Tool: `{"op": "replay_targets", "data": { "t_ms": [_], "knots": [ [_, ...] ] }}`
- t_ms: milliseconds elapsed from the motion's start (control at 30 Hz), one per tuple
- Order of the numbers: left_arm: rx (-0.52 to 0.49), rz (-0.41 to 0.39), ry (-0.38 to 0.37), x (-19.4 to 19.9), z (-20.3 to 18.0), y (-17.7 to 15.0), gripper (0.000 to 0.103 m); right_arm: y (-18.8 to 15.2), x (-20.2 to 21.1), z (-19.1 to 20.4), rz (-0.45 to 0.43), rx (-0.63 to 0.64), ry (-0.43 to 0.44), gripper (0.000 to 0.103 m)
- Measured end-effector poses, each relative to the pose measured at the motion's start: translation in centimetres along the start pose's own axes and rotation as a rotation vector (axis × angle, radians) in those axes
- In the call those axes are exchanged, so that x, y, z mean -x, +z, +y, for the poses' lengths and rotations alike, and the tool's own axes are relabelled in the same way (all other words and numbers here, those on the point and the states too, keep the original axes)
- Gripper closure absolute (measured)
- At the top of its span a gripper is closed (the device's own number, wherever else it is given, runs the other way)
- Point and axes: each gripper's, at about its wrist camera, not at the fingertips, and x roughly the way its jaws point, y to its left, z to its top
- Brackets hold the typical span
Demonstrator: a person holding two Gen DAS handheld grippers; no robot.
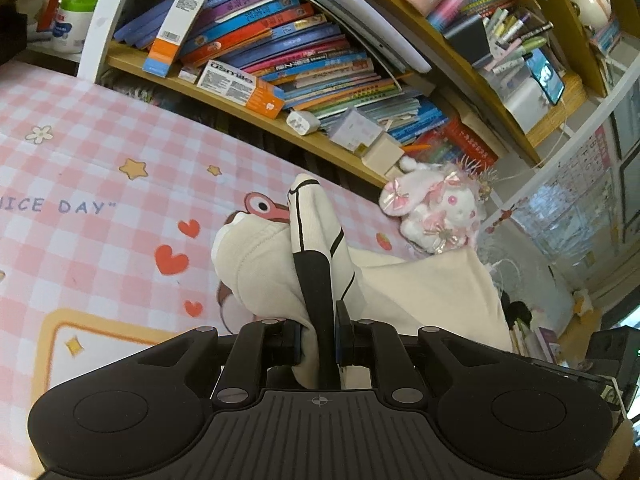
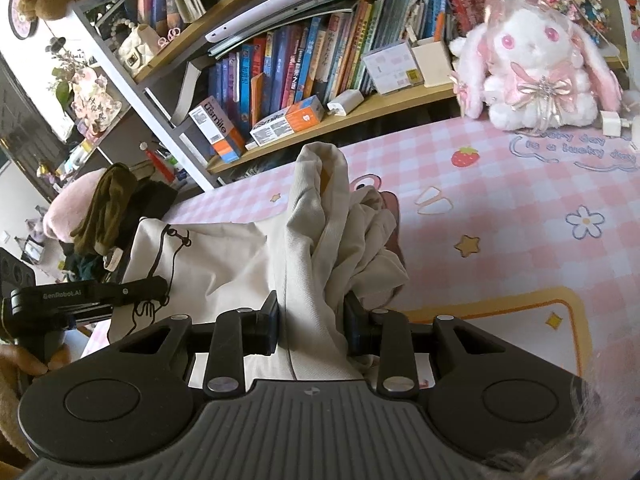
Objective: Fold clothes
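Cream garment [image 2: 224, 264] hides the right tool's [image 2: 310, 324] pads; the plush rabbit's [image 1: 436, 208] lower body sits behind cloth at centre right.

Garment [image 2: 240, 256]: cream cloth, matt, soft knit with ribbed bands and black printed lines. Table cover [image 1: 80, 168]: pink-and-white check, smooth, faint sheen, printed motifs. Grippers, left [image 1: 319, 340] and right [image 2: 311, 328]: black matt plastic, ribbed top plates, dull metal screw heads. Shelf boards [image 1: 240, 110]: pale wood, smooth. Plush rabbit [image 2: 532, 76]: white fluffy pile, glossy pink ribbon bows. Book spines [image 1: 288, 40]: glossy paper.
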Motion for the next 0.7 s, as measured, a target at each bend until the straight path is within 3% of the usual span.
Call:
{"op": "replay_targets", "data": {
  "t_ms": [367,700],
  "knots": [
    [-0.011,-0.001,-0.039,-0.7,5.2,5.2,0.09,2.1,-4.7,4.0,-0.019,0.012,-0.03,0.074],
    [-0.002,-0.021,-0.069,-4.8,9.2,11.7,0.09,6.5,-10.8,5.1,-0.046,0.016,-0.054,0.074]
  ]
}}
